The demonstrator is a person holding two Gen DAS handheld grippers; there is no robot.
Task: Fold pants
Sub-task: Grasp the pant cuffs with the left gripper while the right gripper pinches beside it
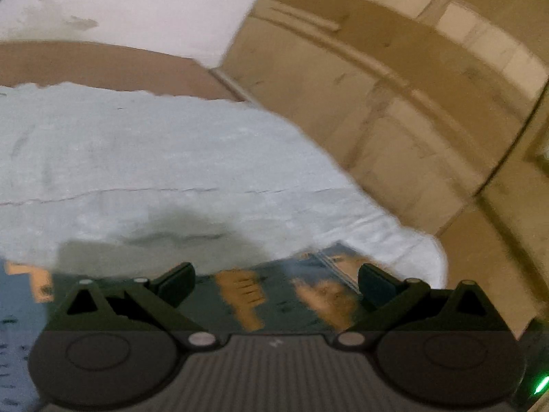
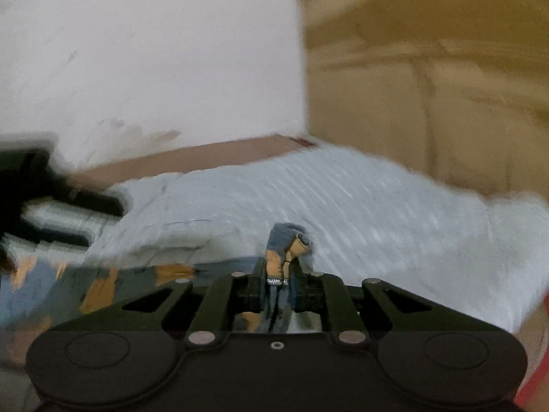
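The right tool (image 2: pixel 278 276) is pinched narrow on a bunched fold of the pants (image 2: pixel 286 243): blue fabric with orange-tan patches stands up between its two fingers, and the pads press it from both sides. More of the same patterned cloth trails off below and to the left of this tool, blurred. Ahead of the tool lies a pale blue, ribbed bed cover (image 2: pixel 343 199), spreading from just beyond the fingertips out to the right. Behind that runs a brown headboard-like edge (image 2: pixel 206 158), then a white wall (image 2: pixel 154 51), with tan wooden panelling (image 2: pixel 429 86) off to the right. At the far left of this view a dark shape, blurred, reaches in over the cover; it looks like the other tool, though the blur makes that uncertain.

The left tool (image 1: pixel 276 279) stands wide, its fingers well apart with nothing pressed between them. The pants (image 1: pixel 247 295) lie directly under and between its fingertips, dark blue with orange patches, flat on the bed. Just ahead of the fingertips the pale bed cover (image 1: pixel 154 158) begins and fills the middle of the view. Tan wooden panels (image 1: pixel 394 103) stand to the right of the tool, and the white wall (image 1: pixel 137 0) is far ahead.
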